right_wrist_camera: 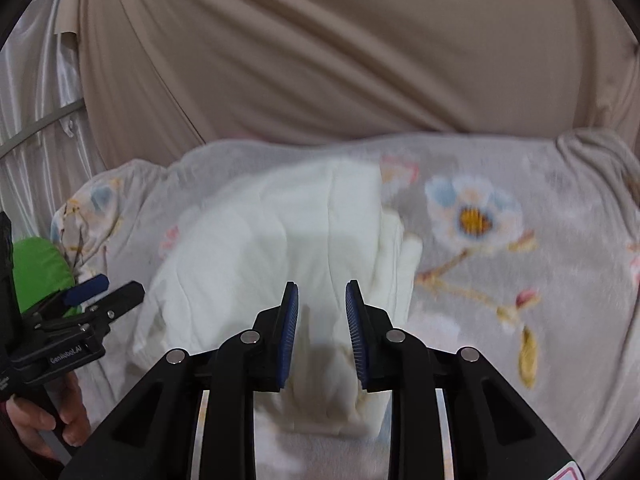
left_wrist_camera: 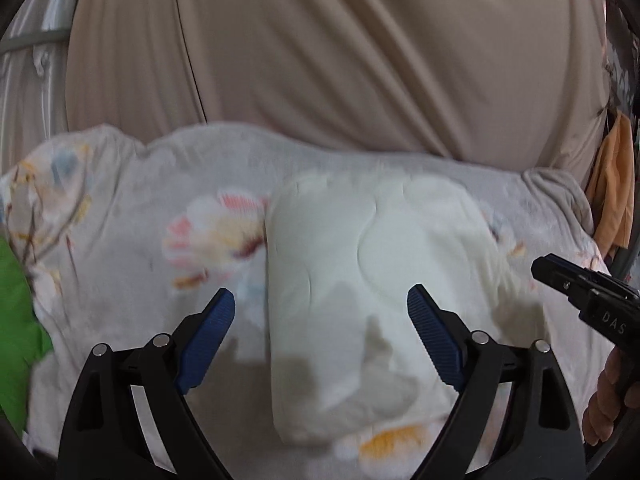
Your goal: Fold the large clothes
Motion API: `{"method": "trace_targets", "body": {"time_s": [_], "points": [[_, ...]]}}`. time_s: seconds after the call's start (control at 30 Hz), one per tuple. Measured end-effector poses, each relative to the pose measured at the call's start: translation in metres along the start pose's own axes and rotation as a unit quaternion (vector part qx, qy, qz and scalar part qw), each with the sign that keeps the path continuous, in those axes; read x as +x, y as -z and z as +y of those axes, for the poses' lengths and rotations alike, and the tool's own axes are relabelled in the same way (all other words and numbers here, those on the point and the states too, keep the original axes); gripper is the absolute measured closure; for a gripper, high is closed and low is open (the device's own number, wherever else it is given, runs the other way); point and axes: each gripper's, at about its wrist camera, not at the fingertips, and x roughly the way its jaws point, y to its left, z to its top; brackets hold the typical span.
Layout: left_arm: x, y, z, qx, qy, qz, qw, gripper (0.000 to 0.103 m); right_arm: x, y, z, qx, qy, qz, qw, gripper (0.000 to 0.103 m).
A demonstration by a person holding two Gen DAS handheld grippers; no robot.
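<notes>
Below, folded white garment (left_wrist_camera: pixel 372 292) lies under wide left gripper (left_wrist_camera: pixel 321 300), half-parted right gripper (right_wrist_camera: pixel 322 292).

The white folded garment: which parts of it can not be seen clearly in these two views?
- Near edge of the white folded garment: left wrist view, hidden behind the open left gripper.
- Its near middle: right wrist view, behind the right gripper.
- Garment type: motion blur, both views.

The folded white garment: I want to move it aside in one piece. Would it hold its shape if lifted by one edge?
Probably not. The white garment shows soft creases and loose stacked layers at its right edge, so it would likely droop and unfold. It looks light and thin. Pushed across the fuzzy floral blanket, it would probably bunch rather than slide.
</notes>
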Motion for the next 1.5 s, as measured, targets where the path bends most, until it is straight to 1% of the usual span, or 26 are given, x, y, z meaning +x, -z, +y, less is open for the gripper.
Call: {"method": "trace_targets", "body": {"time_s": [0.03,0.1,0.13,0.17,0.23,0.27,0.3,0.37,0.4,0.47,0.5,0.53,0.57,0.6,0.67,0.73,0.83,0.9,1.0,1.03,1.07,1.17,1.3,1.37,1.43,1.5], "points": [[0.004,-0.007,0.0,0.001,-0.004,-0.004,1.0,0.017,0.001,-0.009,0.003,-0.006,0.0,-0.008,1.0,0.079],[0.023,-0.016,0.001,0.0,-0.014,0.006,0.9999,0.017,0.016,-0.022,0.01,-0.018,-0.001,-0.004,1.0,0.079],[0.038,-0.017,0.001,-0.001,-0.015,0.022,0.9996,0.017,0.028,-0.023,0.011,-0.018,-0.001,0.008,1.0,0.079],[0.052,-0.013,0.001,-0.002,-0.018,0.04,0.9991,0.017,0.047,-0.022,0.011,-0.019,0.003,0.031,0.999,0.079],[0.082,0.002,0.0,0.002,-0.02,0.082,0.9964,0.015,0.092,-0.006,0.006,-0.024,0.021,0.091,0.995,0.08],[0.088,0.011,0.0,-0.001,-0.018,0.09,0.9958,0.015,0.108,0.004,0.002,-0.024,0.019,0.106,0.994,0.08],[0.09,0.017,0.0,-0.002,-0.023,0.092,0.9955,0.015,0.113,0.011,-0.001,-0.021,0.022,0.107,0.994,0.08],[0.087,0.022,-0.002,0.005,-0.036,0.082,0.996,0.015,0.101,0.009,-0.003,-0.008,0.021,0.104,0.994,0.081],[0.085,0.023,-0.002,0.007,-0.039,0.08,0.996,0.015,0.089,0.005,-0.002,-0.001,0.021,0.093,0.995,0.083],[0.083,0.023,-0.002,0.007,-0.04,0.078,0.9961,0.015,0.063,0.001,0.0,-0.001,0.012,0.059,0.998,0.083],[0.082,0.023,-0.002,0.006,-0.041,0.077,0.9962,0.015,0.055,0.003,0.001,-0.003,0.011,0.05,0.999,0.083],[0.082,0.023,-0.002,0.007,-0.041,0.075,0.9963,0.015,0.052,0.008,0.001,-0.009,0.012,0.054,0.998,0.083],[0.082,0.024,-0.002,0.007,-0.04,0.075,0.9963,0.015,0.059,0.012,-0.001,-0.016,0.015,0.067,0.998,0.083],[0.083,0.024,-0.003,0.005,-0.036,0.076,0.9964,0.015,0.071,0.022,-0.003,-0.025,0.027,0.087,0.995,0.083],[0.082,0.025,-0.005,0.005,-0.035,0.078,0.9963,0.014,0.083,0.032,-0.009,-0.015,0.031,0.105,0.994,0.083],[0.078,0.025,-0.007,0.014,-0.046,0.074,0.9961,0.015,0.064,0.028,-0.008,0.01,0.016,0.095,0.995,0.082],[0.067,0.025,-0.005,0.008,-0.042,0.071,0.9966,0.015,0.023,0.021,0.0,-0.001,-0.008,0.056,0.998,0.082],[0.057,0.026,-0.006,0.008,-0.038,0.066,0.9971,0.015,0.014,0.027,0.002,-0.011,-0.01,0.062,0.998,0.082],[0.038,0.033,-0.015,0.024,-0.036,0.054,0.9976,0.015,0.034,0.048,-0.007,-0.007,0.005,0.102,0.995,0.082],[0.035,0.036,-0.016,0.026,-0.035,0.054,0.9976,0.015,0.045,0.058,-0.011,-0.001,0.005,0.118,0.993,0.082],[0.034,0.04,-0.017,0.026,-0.034,0.058,0.9974,0.015,0.051,0.064,-0.014,0.008,0.002,0.123,0.992,0.082],[0.039,0.051,-0.016,0.024,-0.043,0.074,0.9961,0.015,0.052,0.065,-0.015,0.014,-0.003,0.121,0.993,0.082],[0.038,0.058,-0.009,0.002,-0.045,0.081,0.9957,0.013,0.024,0.057,-0.012,0.028,-0.025,0.098,0.994,0.082],[0.037,0.061,-0.01,0.003,-0.048,0.08,0.9956,0.013,0.013,0.057,-0.009,0.025,-0.024,0.087,0.996,0.082],[0.037,0.063,-0.013,0.005,-0.049,0.081,0.9955,0.013,0.019,0.063,-0.007,0.009,0.0,0.093,0.996,0.086],[0.038,0.066,-0.016,0.005,-0.048,0.085,0.9952,0.012,0.041,0.073,-0.009,0.003,0.006,0.119,0.993,0.086]]}}
